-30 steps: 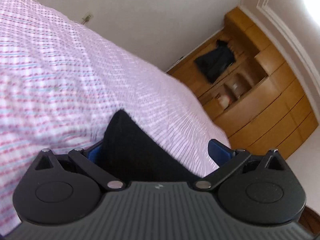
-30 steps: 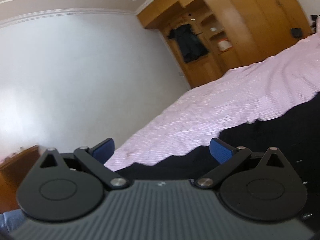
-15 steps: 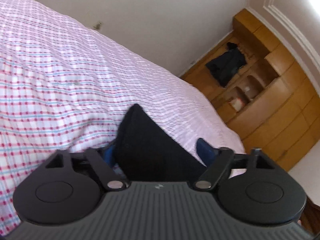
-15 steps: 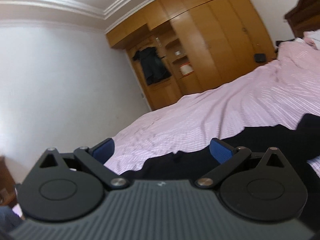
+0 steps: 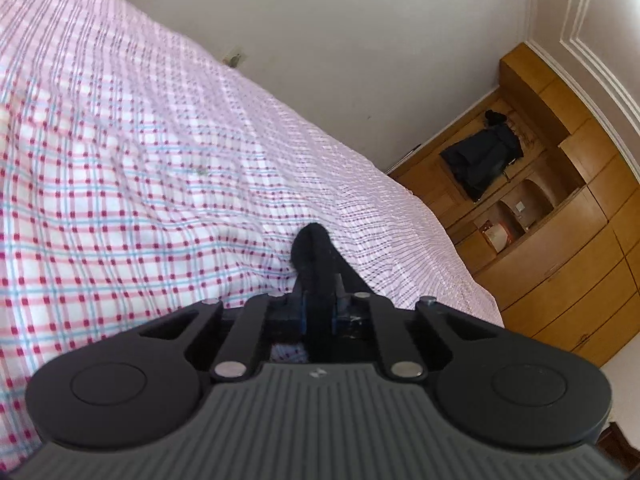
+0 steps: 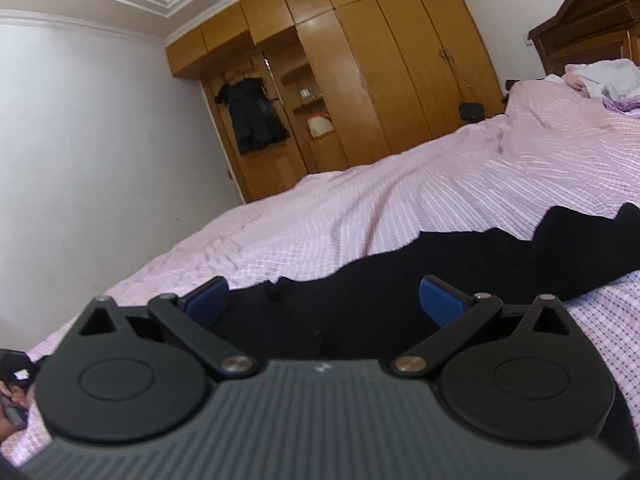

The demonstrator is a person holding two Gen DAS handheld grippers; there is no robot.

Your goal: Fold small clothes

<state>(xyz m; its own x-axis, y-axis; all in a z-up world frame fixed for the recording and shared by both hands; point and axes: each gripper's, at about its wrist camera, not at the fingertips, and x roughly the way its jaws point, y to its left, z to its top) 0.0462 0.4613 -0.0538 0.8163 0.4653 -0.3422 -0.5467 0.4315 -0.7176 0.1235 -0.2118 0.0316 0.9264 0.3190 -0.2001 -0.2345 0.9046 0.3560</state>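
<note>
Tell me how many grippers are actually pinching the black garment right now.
1. The left gripper is shut on the black garment. The right gripper is open, its blue pads straddling the garment on the checked bedspread.

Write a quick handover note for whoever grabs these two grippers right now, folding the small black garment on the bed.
Left gripper: jaws shut on a corner of the black garment, which pokes up between them.
Right gripper: jaws open, low over the garment's near edge, gripping nothing.
The garment lies stretched across the pink checked bedspread.
Done: one corner pinched. No fold visible yet.
Left: likely close the right jaws on the cloth, then make the folds.
</note>
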